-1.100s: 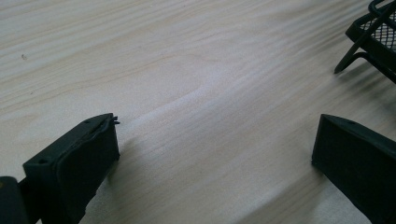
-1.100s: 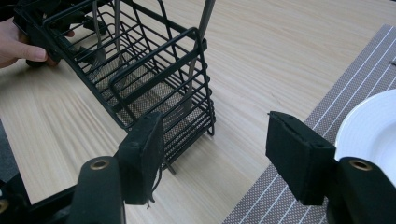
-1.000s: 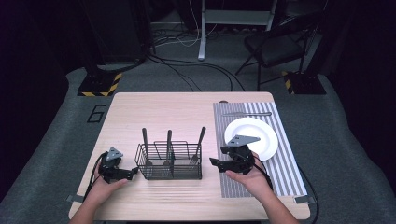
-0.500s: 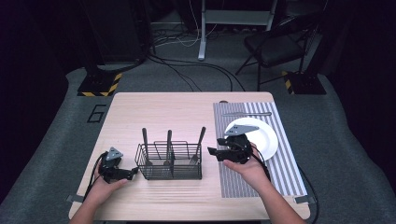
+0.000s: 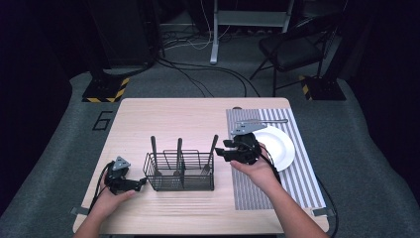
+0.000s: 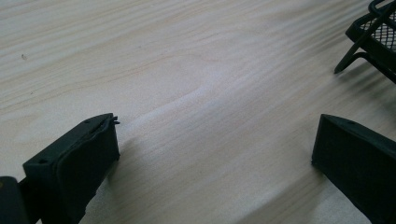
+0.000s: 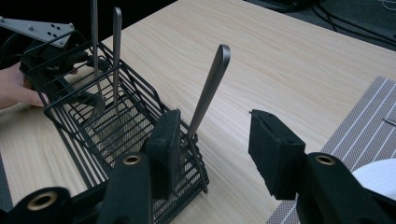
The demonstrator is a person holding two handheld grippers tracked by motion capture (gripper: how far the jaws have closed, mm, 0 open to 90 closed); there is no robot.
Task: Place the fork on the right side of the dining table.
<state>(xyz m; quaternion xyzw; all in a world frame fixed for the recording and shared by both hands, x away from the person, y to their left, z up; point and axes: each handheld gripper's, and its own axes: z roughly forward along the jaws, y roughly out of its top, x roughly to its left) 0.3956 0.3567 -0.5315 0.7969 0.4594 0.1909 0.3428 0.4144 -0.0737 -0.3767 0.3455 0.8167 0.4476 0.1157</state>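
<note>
- High view: wooden bench point(image 5: 198, 124) carrying a black wire caddy point(image 5: 179, 172) at centre. Three utensils stand in it handle-up; the rightmost handle point(image 5: 213, 146) leans toward the right side.
- High view: striped mat point(image 5: 297, 173) on the bench's right, with a white plate point(image 5: 280, 146) on it.
- High view: right tool point(image 5: 225, 153) sits raised at the mat's left edge, aimed leftward at the caddy's right end. It is just beside the rightmost handle; the handle lies to its left.
- High view: left tool point(image 5: 141, 182) rests low on the bench, just beside the caddy's left end, pointing at it.
- Left gripper view: jaws spread wide, nothing between them, bare bench beneath; a corner of the caddy point(image 6: 373, 32) shows at upper right. State: released.
- Right gripper view: right tool point(image 7: 215, 144) with jaws part-way in, having just been closing. The handle point(image 7: 210, 88) rises between them, close against the left jaw, apart from the right one; no pinch yet. State: released, not grasping.
- Right gripper view: the handle's long axis runs near upright, tilted to the right; its lower end drops inside the caddy point(image 7: 116, 126).
- Judgement: the right hand is much the nearer; the coming move likely closes across the handle, then lifts along its axis.
</note>
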